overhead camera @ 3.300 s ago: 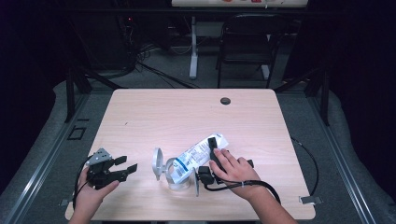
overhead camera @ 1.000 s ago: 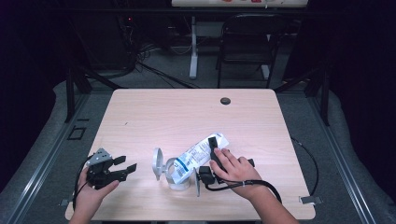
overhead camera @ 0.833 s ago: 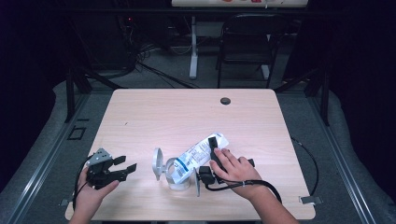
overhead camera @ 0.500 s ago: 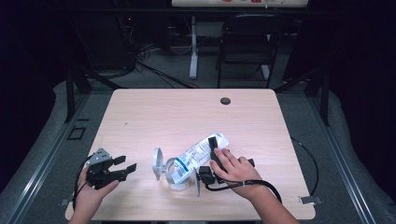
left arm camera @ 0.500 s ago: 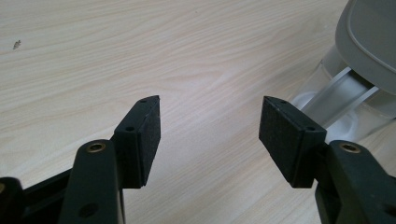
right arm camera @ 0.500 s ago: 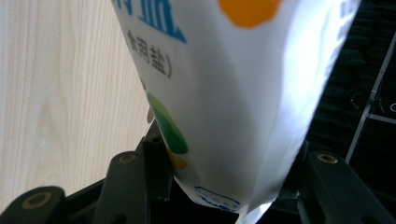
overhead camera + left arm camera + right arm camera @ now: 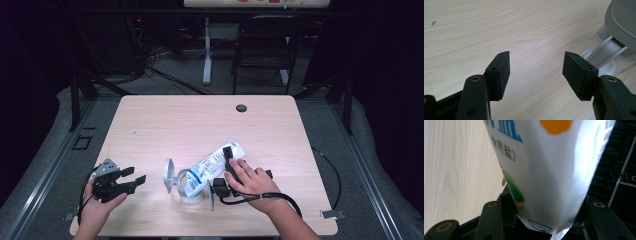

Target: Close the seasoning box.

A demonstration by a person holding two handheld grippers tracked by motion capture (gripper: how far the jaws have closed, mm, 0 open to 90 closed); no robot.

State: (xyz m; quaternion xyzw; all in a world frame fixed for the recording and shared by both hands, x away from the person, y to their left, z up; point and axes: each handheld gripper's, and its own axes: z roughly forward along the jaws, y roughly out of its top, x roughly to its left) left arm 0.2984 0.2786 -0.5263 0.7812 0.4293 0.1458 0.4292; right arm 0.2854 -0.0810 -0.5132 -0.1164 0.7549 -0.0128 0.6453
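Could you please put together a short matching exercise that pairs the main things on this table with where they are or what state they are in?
Things:
1. white bag
2. left gripper
3. clear container
4. round hole

Places or states:
A. near the table's far edge
B. clamped between the right gripper's jaws, tilted over the container
C. open, nothing between its jaws
D. stands on the table with its grey lid flipped up

Pairs: 1-B, 2-C, 3-D, 4-A
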